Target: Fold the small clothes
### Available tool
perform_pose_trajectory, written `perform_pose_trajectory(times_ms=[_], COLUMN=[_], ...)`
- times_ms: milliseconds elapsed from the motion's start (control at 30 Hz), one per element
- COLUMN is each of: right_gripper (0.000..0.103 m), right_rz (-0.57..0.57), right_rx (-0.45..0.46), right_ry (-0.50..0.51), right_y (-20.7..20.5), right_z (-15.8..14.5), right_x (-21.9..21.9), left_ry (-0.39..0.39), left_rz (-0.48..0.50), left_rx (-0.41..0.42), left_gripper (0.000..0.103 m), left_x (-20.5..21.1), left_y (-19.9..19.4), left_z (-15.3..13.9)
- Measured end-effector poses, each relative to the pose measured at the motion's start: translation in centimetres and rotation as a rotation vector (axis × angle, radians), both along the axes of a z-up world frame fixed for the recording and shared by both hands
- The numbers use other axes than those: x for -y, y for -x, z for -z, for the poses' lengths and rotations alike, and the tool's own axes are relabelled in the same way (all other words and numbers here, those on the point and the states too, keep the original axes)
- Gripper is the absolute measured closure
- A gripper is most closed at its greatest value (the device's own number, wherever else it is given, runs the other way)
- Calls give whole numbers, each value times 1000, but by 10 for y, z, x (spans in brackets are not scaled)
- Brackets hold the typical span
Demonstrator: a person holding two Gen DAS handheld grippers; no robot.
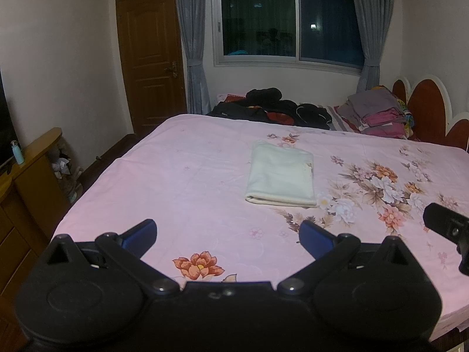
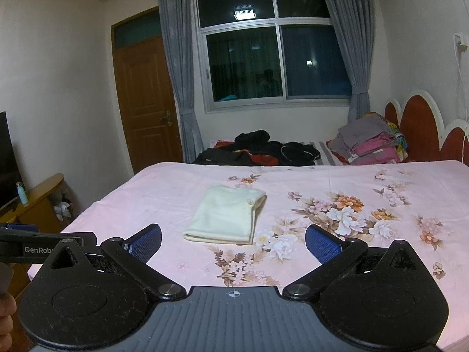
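A cream garment (image 1: 280, 174) (image 2: 227, 215) lies folded into a flat rectangle on the pink floral bedsheet (image 1: 187, 182) (image 2: 381, 234), near the middle of the bed. My left gripper (image 1: 227, 234) is open with nothing between its blue pads, held above the near edge of the bed, short of the garment. My right gripper (image 2: 233, 240) is open too, just in front of the garment's near edge and apart from it. In the left wrist view the right gripper's black body shows at the right edge; in the right wrist view the left gripper's body shows at the left edge.
Dark clothes (image 1: 269, 108) (image 2: 258, 148) are heaped at the far side of the bed. A stack of folded grey and pink clothes (image 1: 378, 111) (image 2: 369, 143) sits by the red headboard (image 1: 425, 102). A wooden cabinet (image 1: 29, 176) with a bottle (image 1: 17, 152) stands left.
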State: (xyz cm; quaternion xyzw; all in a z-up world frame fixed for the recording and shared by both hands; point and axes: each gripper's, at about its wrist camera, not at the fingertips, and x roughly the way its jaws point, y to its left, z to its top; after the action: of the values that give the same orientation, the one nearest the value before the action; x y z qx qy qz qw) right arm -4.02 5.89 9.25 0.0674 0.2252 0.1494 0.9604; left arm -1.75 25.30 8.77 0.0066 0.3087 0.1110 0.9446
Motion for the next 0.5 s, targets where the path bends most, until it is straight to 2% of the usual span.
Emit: perform_pose_trajectory(times_ms=[500], right_gripper=[0], right_rz=[-9], right_rx=[-6], right_ry=[-2], right_y=[-6], right_z=[4], right_x=[-8], left_ry=[1], left_rz=[-4], left_rx=[-7], left_gripper=[0], left_x=[-10], left_y=[-3], left_z=[2])
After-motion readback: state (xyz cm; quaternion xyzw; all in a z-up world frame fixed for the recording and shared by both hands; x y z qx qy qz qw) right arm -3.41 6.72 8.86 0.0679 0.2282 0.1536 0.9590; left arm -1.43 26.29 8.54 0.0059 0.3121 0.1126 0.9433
